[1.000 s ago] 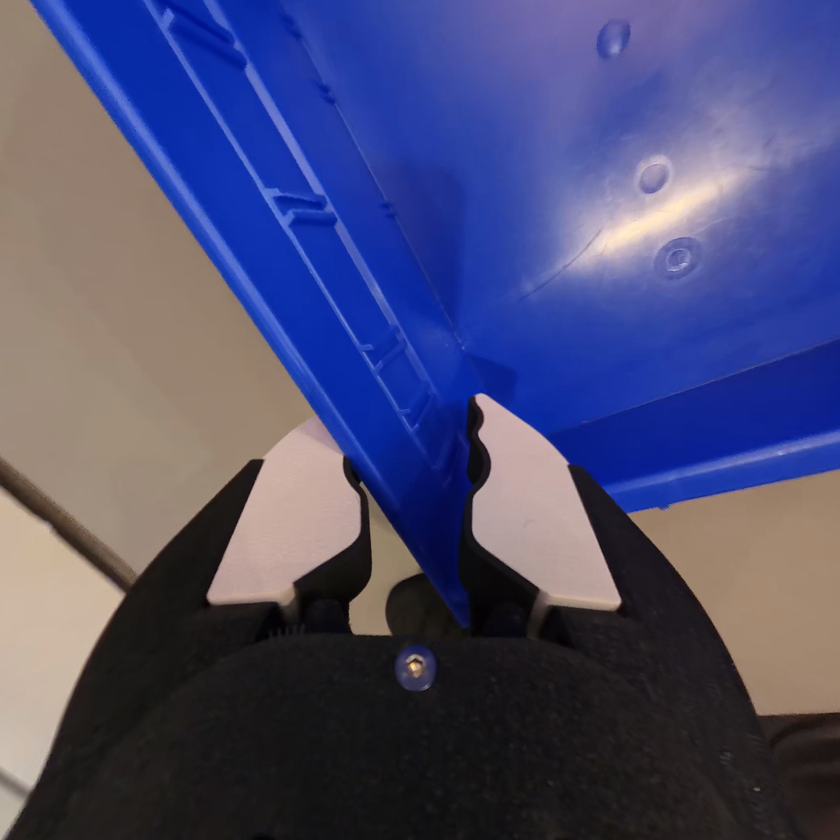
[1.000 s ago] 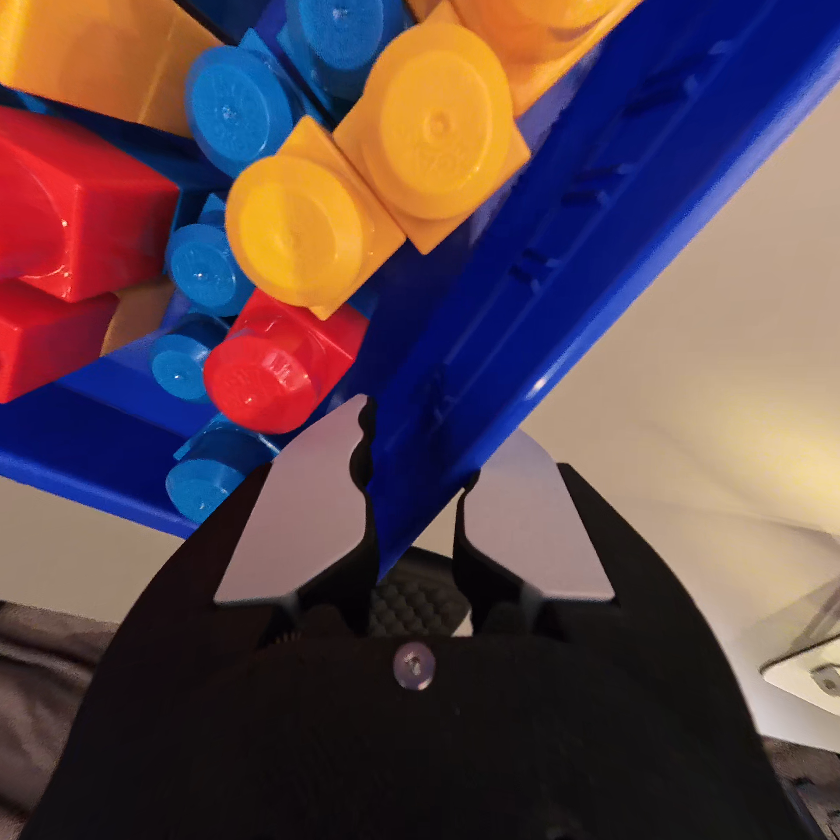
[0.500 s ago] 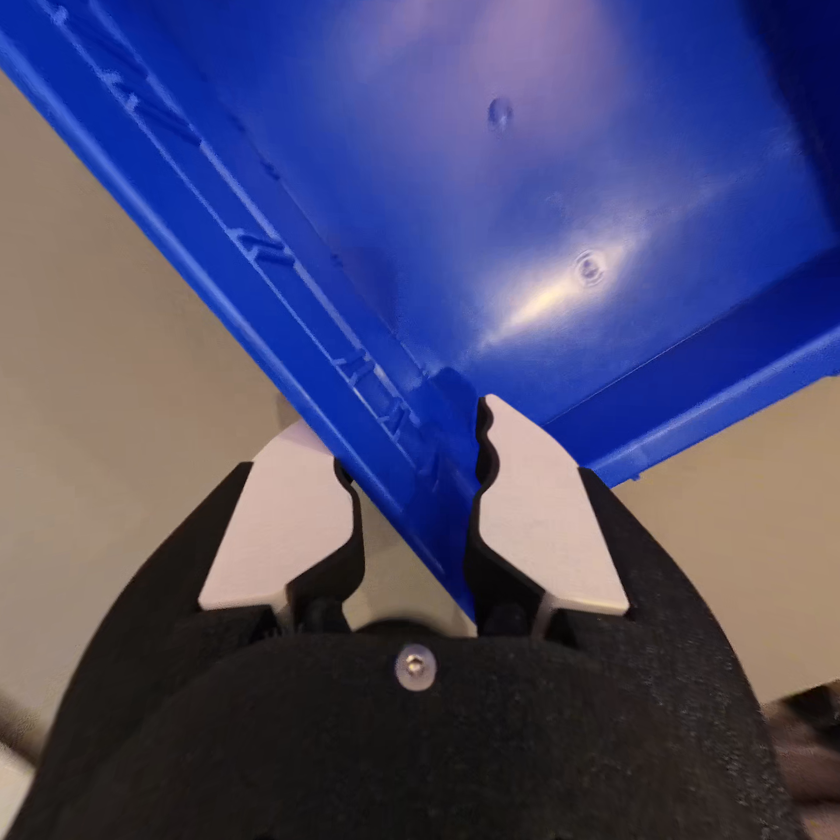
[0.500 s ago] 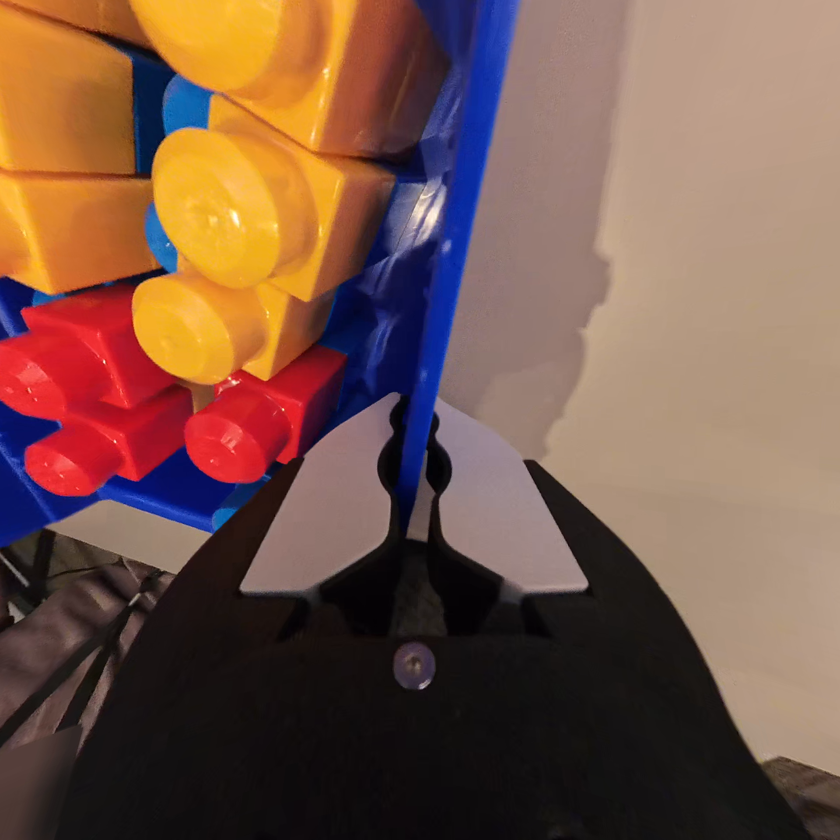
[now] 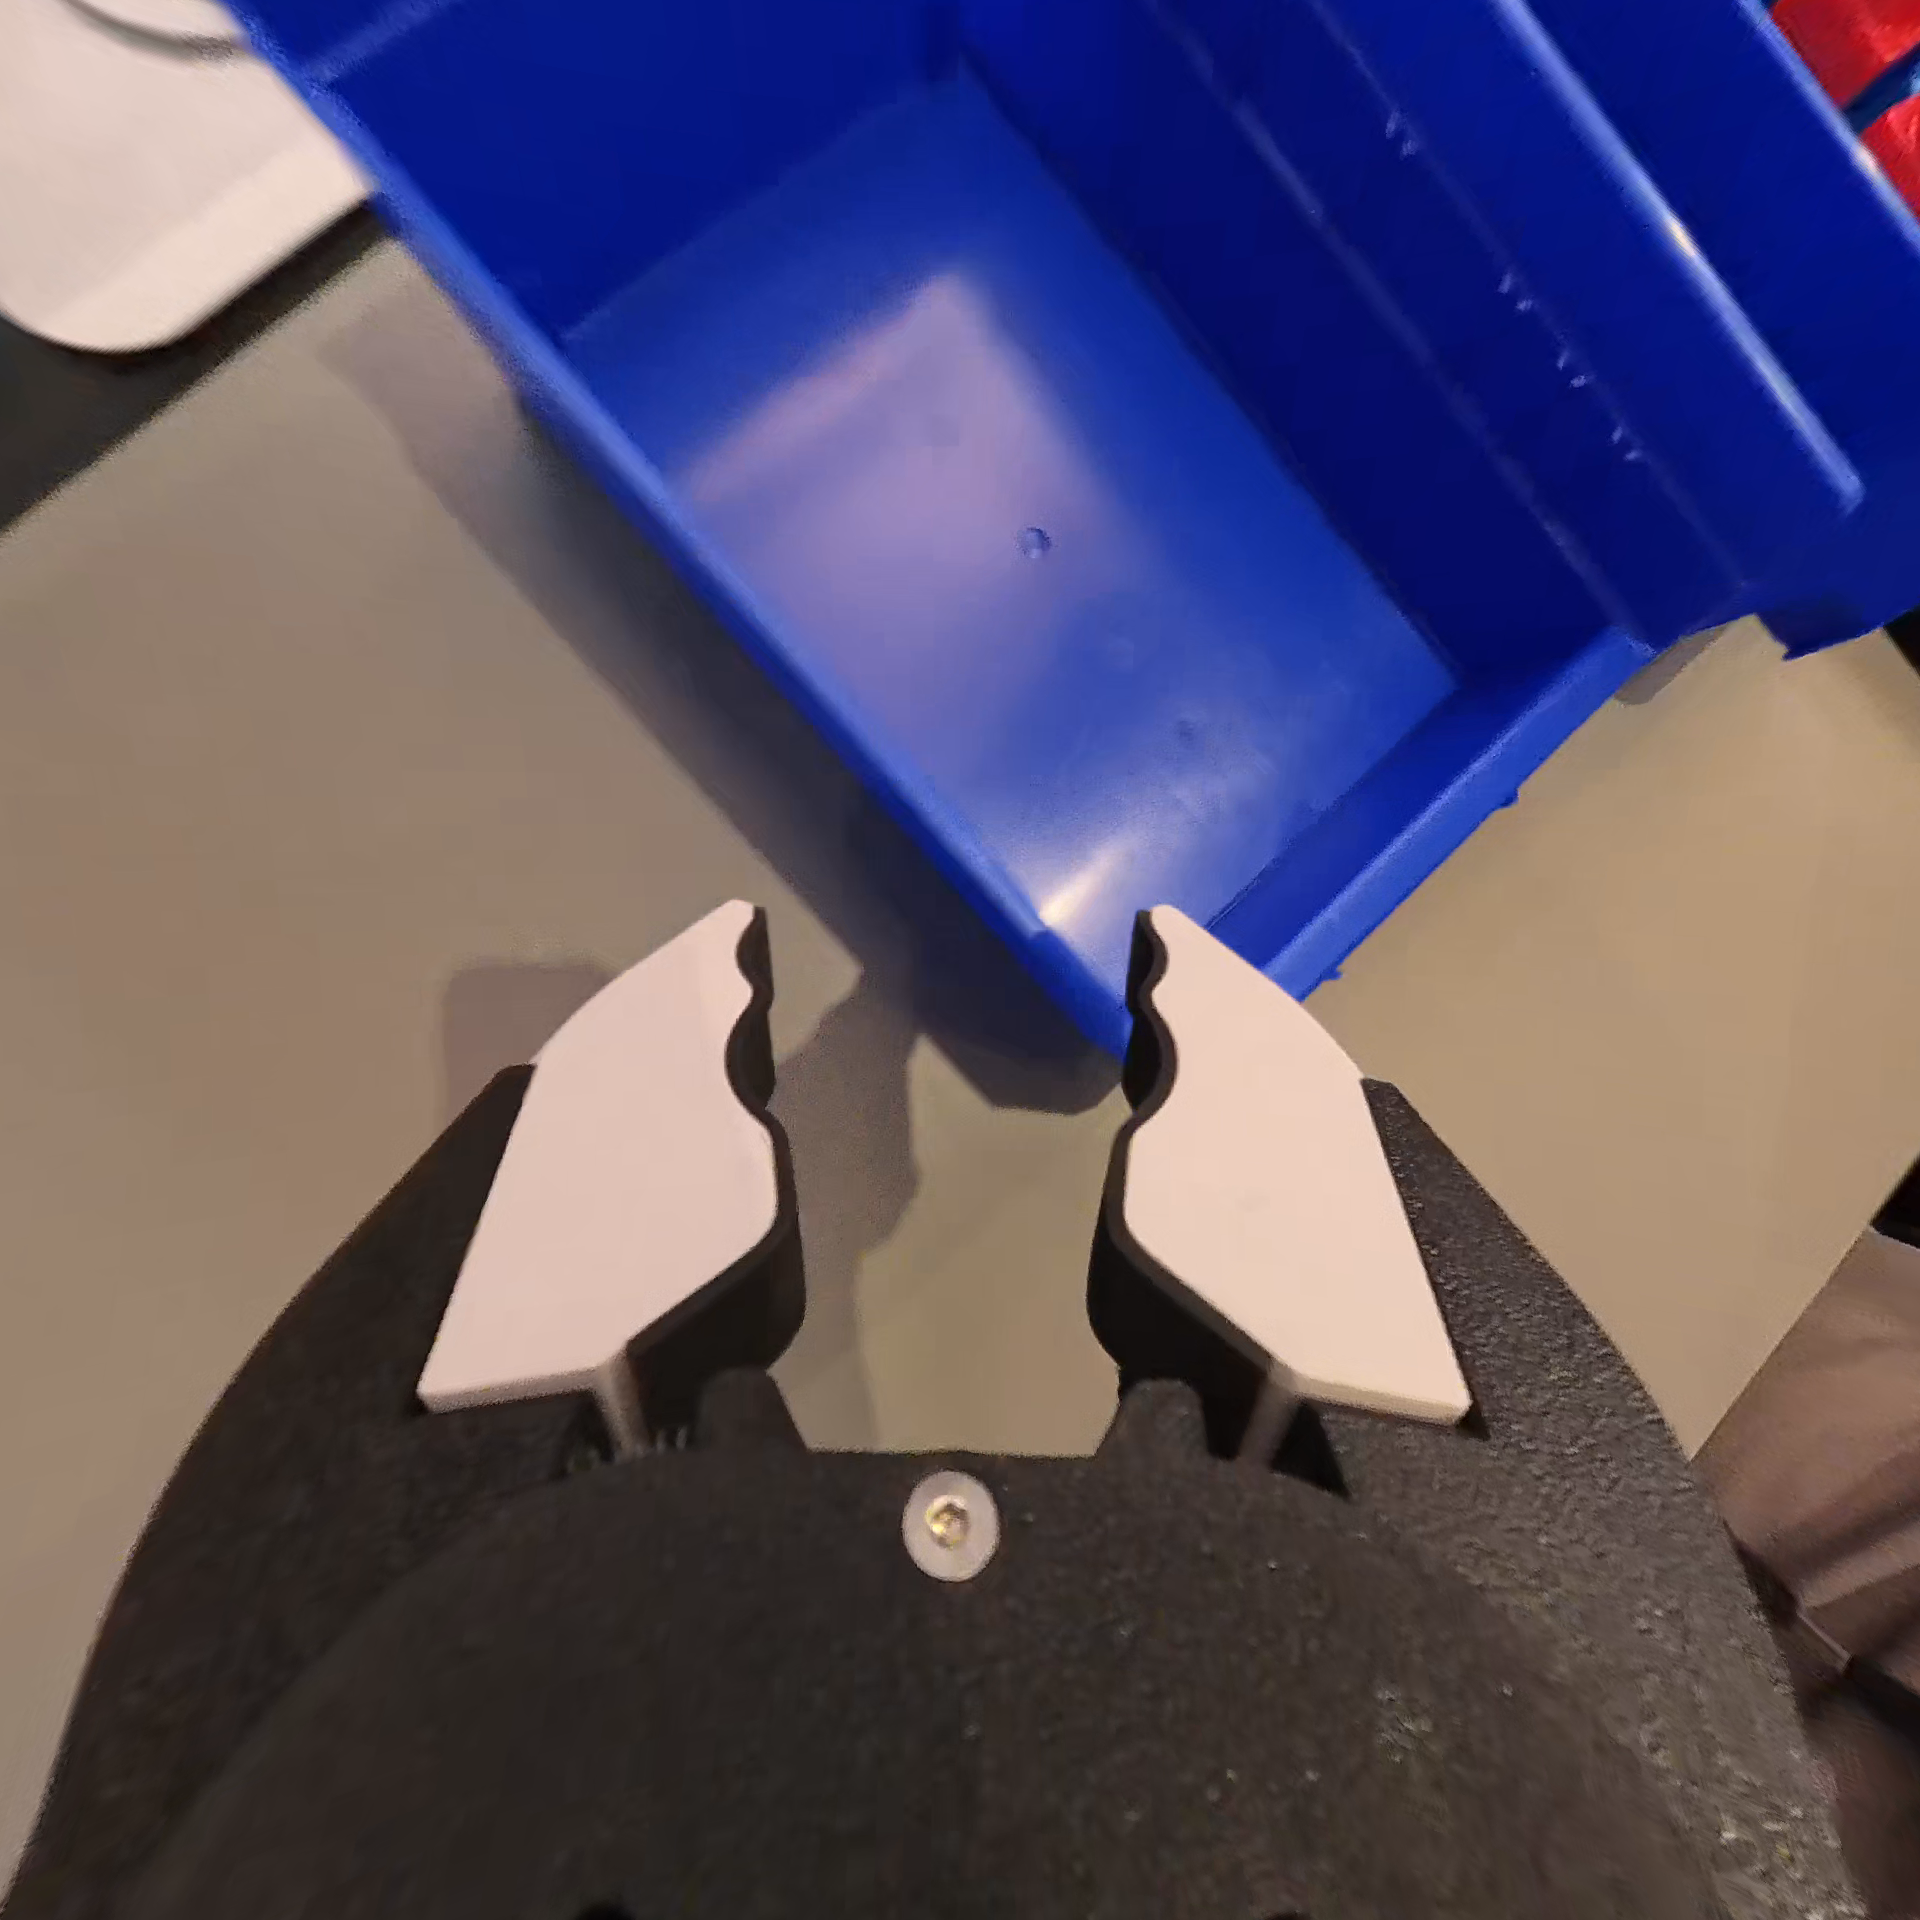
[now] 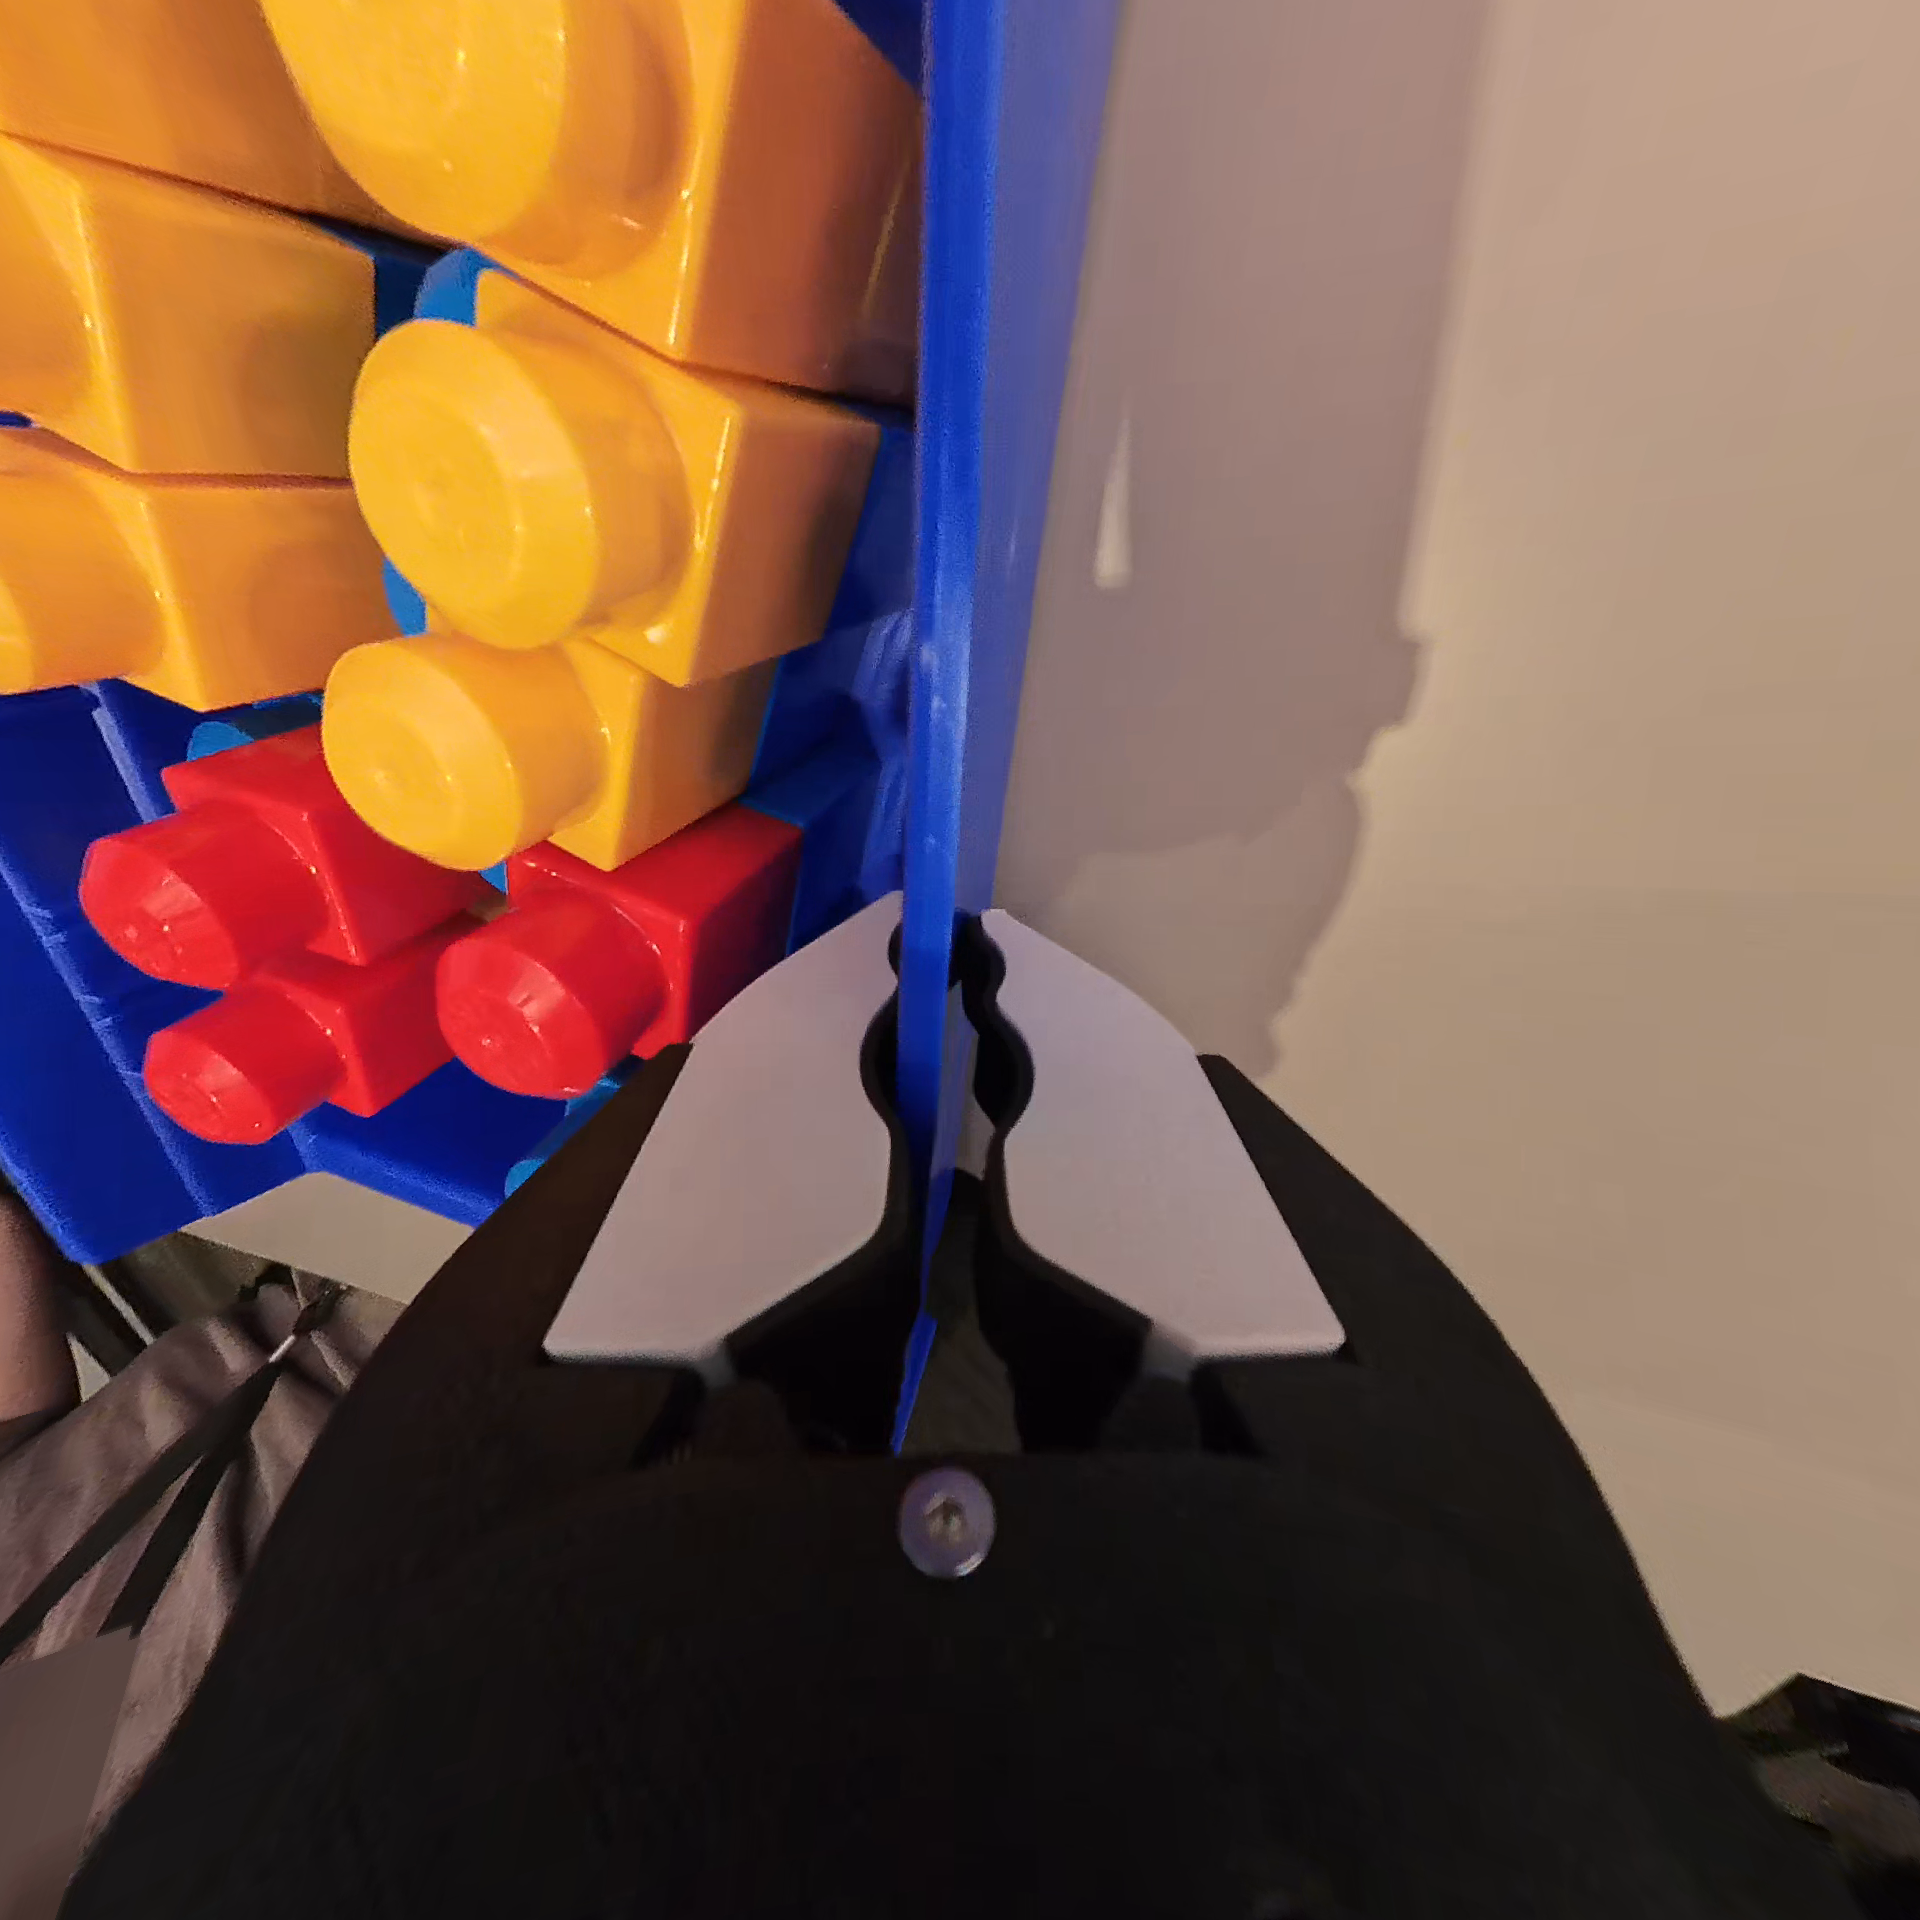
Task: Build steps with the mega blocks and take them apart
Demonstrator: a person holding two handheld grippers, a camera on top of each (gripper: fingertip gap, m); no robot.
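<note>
My left gripper (image 5: 948,935) is open and empty, just in front of the near corner of an empty blue bin (image 5: 987,623) that rests on the beige table (image 5: 260,831). My right finger almost touches that corner. A second blue bin (image 5: 1507,312) lies beside it on the right, with red blocks (image 5: 1870,62) at its far end. My right gripper (image 6: 940,925) is shut on that bin's thin side wall (image 6: 951,520). The bin looks tipped. Inside it are several yellow blocks (image 6: 582,488), red blocks (image 6: 582,966) and light blue blocks (image 6: 447,301) underneath.
A white flat object (image 5: 125,208) lies at the table's far left. Dark fabric (image 6: 125,1455) hangs below the table edge on the left of the right wrist view. Bare table (image 6: 1558,935) spreads to the right of the block bin. The tips of one gripper are about 45 cm away from the tips of the other.
My left gripper has let go of the empty bin's wall, opened and drawn back; the bin now sits on the table. My right gripper closed on the block bin's wall and keeps hold.
</note>
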